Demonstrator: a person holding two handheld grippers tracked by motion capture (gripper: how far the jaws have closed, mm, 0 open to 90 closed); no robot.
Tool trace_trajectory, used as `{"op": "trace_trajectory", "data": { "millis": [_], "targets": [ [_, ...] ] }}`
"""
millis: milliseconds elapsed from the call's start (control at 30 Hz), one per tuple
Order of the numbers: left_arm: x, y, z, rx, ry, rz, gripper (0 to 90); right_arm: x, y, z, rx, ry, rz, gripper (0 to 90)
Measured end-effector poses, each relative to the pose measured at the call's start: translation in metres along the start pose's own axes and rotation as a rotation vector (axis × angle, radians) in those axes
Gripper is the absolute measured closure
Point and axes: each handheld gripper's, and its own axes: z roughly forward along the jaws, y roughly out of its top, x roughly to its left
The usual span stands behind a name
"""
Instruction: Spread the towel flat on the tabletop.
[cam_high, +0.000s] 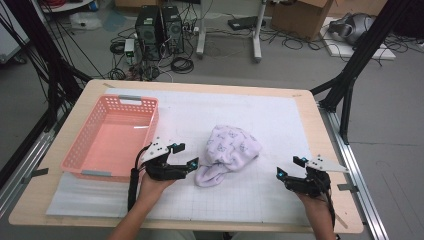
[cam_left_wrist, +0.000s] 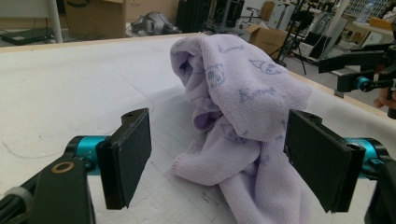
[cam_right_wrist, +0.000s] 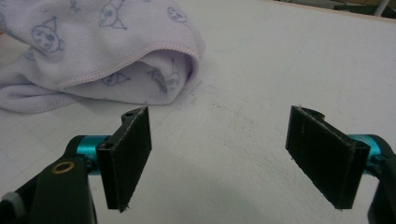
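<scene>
A crumpled lilac towel (cam_high: 229, 152) lay mid-bench (cam_high: 280, 100), right of the pink basket (cam_high: 112, 137). The left tool (cam_high: 186, 155) hovered just beside its near-left end, jaws spread wide. The right tool (cam_high: 289, 167) waited well apart to the right, jaws likewise open and empty.

We count one lilac towel (cam_high: 227, 152), one pink basket (cam_high: 90, 145), one white mat (cam_high: 280, 120) on one table (cam_high: 310, 102), and two grippers: left gripper (cam_high: 185, 156), right gripper (cam_high: 290, 167).
</scene>
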Motion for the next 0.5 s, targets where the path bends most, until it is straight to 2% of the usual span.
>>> {"op": "trace_trajectory", "data": {
  "millis": [100, 200, 333, 400, 500],
  "targets": [
    [0.0, -0.001, 0.001, 0.005, -0.004, 0.001, 24.8, 0.003, 0.002, 0.004, 0.008, 0.016, -0.009, 22.8],
    [-0.001, -0.003, 0.002, 0.041, -0.034, 0.006, 32.7, 0.012, 0.007, 0.02, 0.046, 0.07, -0.023, 28.7],
    [-0.001, -0.005, 0.004, 0.069, -0.039, 0.004, 35.0, 0.028, 0.013, 0.045, 0.098, 0.12, -0.048, 32.8],
    [-0.001, -0.006, 0.005, 0.074, -0.035, 0.0, 34.6, 0.037, 0.016, 0.06, 0.135, 0.115, -0.08, 35.6],
    [-0.001, -0.007, 0.006, 0.083, -0.036, -0.003, 33.4, 0.049, 0.02, 0.083, 0.218, 0.079, -0.12, 47.8]
  ]
}}
